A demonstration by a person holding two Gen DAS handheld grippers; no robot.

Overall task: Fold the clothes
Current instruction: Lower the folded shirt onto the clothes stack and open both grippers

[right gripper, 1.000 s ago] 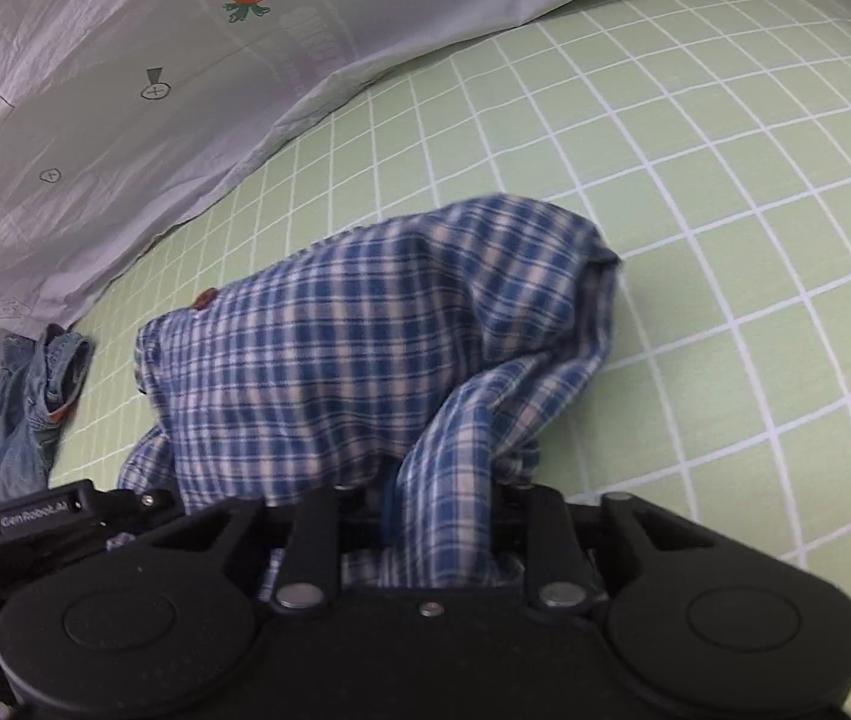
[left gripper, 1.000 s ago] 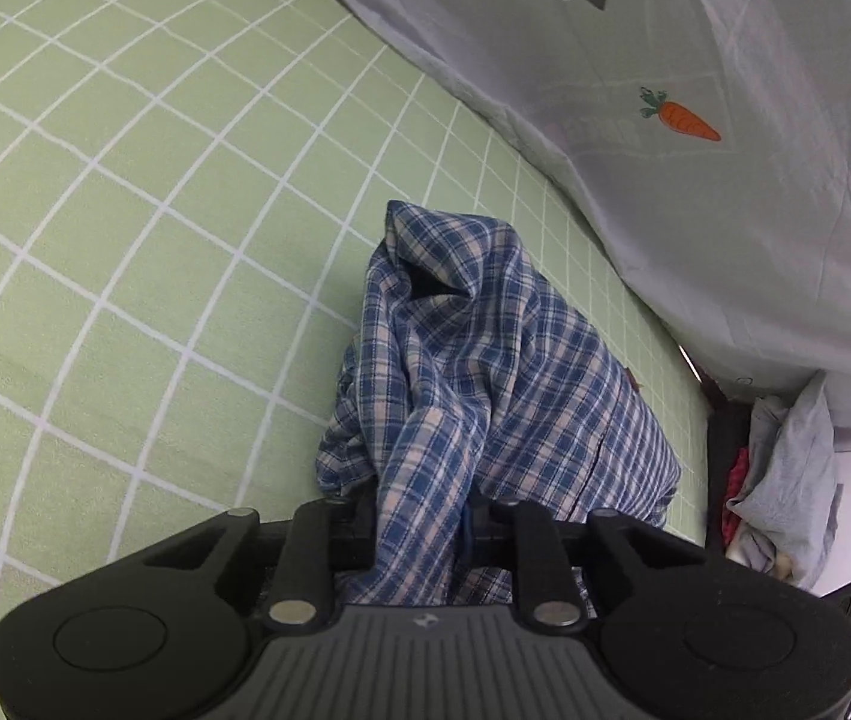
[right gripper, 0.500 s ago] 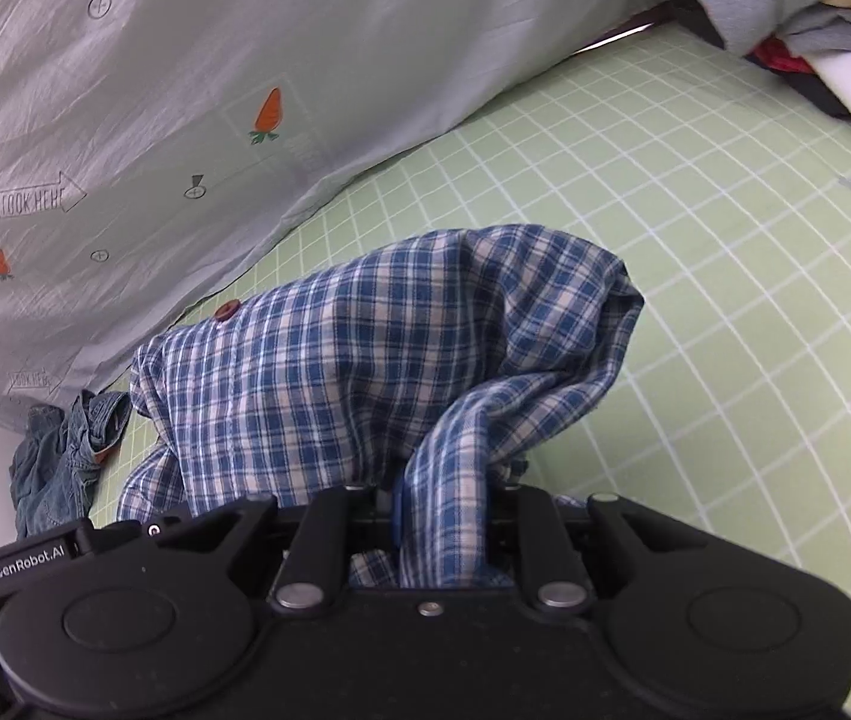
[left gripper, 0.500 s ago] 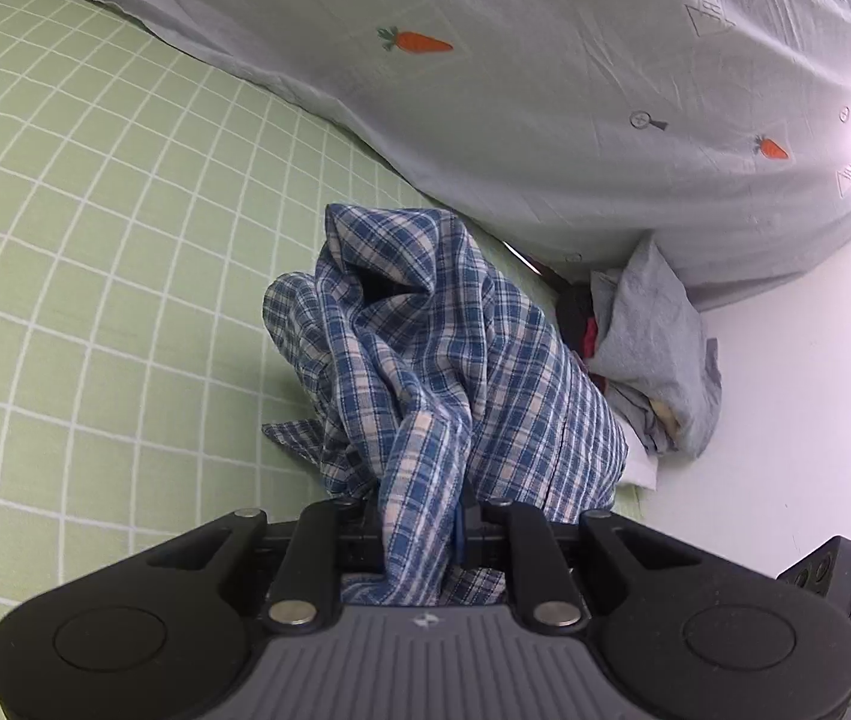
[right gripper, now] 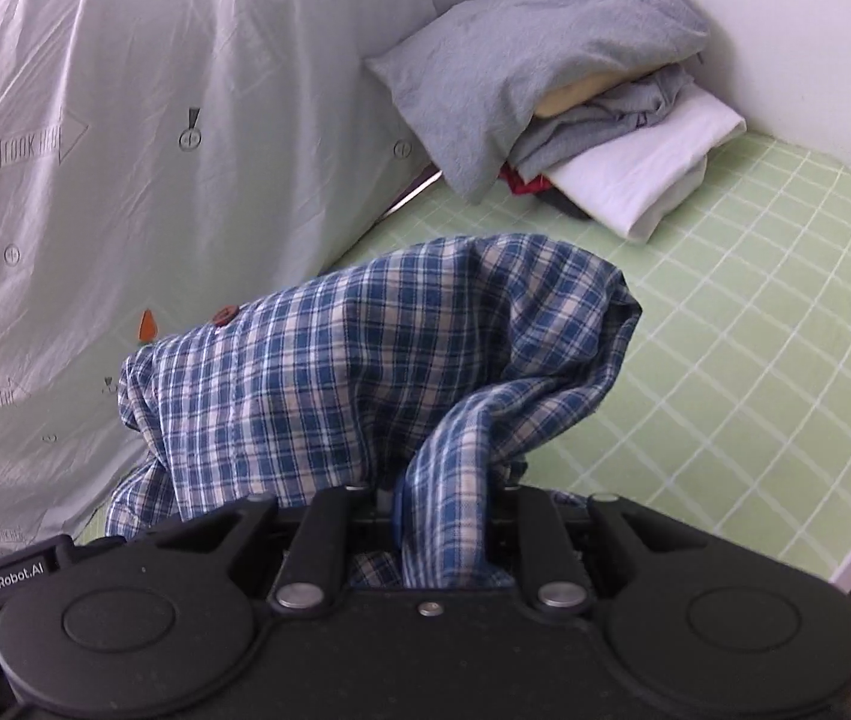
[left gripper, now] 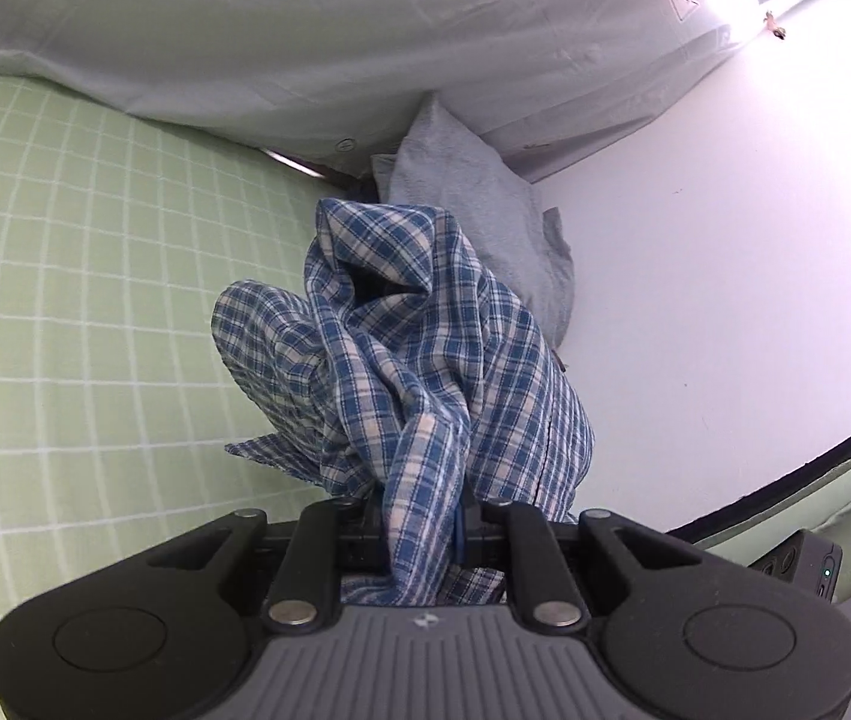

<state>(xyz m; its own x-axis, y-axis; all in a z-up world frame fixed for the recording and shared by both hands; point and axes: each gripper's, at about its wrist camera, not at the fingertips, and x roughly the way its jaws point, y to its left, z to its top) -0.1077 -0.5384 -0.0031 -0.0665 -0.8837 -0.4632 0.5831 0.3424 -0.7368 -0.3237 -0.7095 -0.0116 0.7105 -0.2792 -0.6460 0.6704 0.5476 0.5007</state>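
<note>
A blue and white plaid shirt (left gripper: pixel 419 360) hangs bunched in the air above the green checked sheet (left gripper: pixel 65 330). My left gripper (left gripper: pixel 422 516) is shut on a fold of its cloth, which drapes over and hides the fingertips. In the right wrist view the same plaid shirt (right gripper: pixel 365 360) spreads out wide, a red button showing near its top edge. My right gripper (right gripper: pixel 440 510) is shut on another fold, the cloth running down between its jaws. Part of the other gripper's body (right gripper: pixel 11 570) shows at the lower left.
A pale curtain with carrot prints (right gripper: pixel 125 150) hangs along the far side. A stack of folded clothes under a grey garment (right gripper: pixel 575 96) sits in the corner against the white wall (left gripper: pixel 725 270). Green checked sheet (right gripper: pixel 755 330) stretches to the right.
Both grippers have risen and swung toward the corner with the shirt held between them. The clothes stack and white wall have come into view; the shirt has lifted off the sheet.
</note>
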